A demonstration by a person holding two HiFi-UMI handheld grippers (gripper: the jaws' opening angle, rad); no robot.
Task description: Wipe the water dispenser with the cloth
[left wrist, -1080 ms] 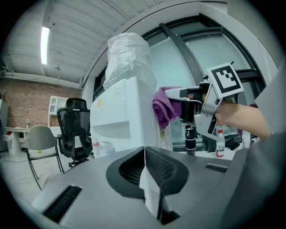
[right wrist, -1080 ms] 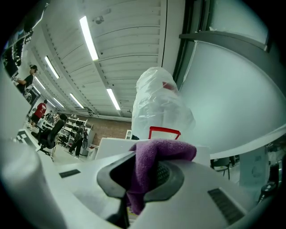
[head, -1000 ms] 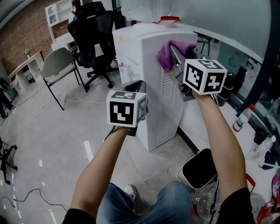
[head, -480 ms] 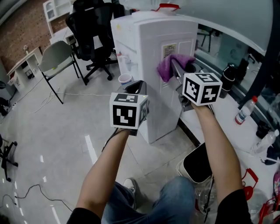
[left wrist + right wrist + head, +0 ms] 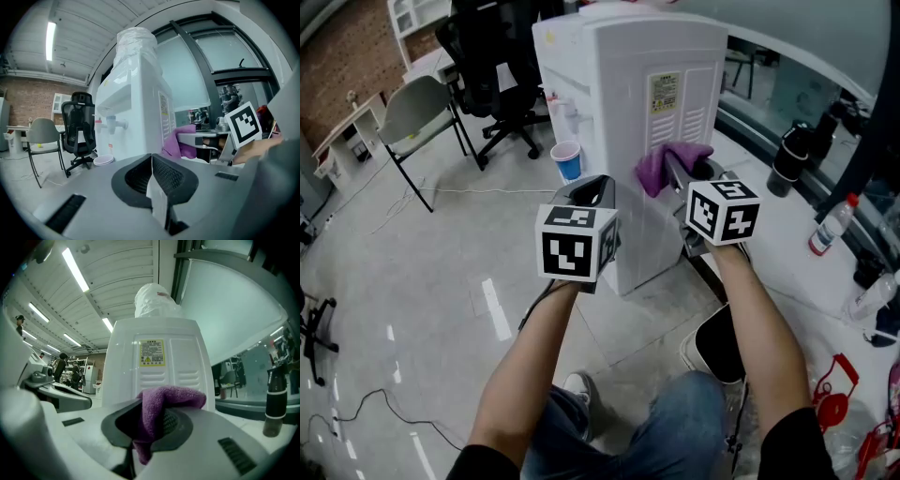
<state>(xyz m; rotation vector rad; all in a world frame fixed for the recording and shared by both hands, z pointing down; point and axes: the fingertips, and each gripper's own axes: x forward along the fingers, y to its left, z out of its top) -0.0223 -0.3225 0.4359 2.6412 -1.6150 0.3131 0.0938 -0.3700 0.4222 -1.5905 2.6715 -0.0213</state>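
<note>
- so, the water dispenser stands upright on the floor. its rear panel, with a yellow warning label and vent slots, faces the person.
- the purple cloth sits at that panel below the label, level with the lower vents. i cannot tell whether it presses on the plastic or hangs just off it.
- the right gripper is clenched on the cloth, with a fold bunched over the top of the jaws and a tail hanging down between them.
- the left gripper hovers near the dispenser's corner, its jaws pressed together on nothing and touching nothing.
- a blue paper cup sits below the taps on the front side. a black office chair and a grey chair stand beyond, a bin is by the person's knee, and a bottle stands on the white ledge to the right.
- what could go wrong, as i judge it:
  - only a small bunch of cloth is pinched, so a hard drag across the vent slots could snag it and pull it free.
  - if the fold slips back, the bare jaw tips would scrape the panel.
  - a firm push high up could rock the dispenser toward the cup and upset it, since the idle left gripper braces nothing.
</note>
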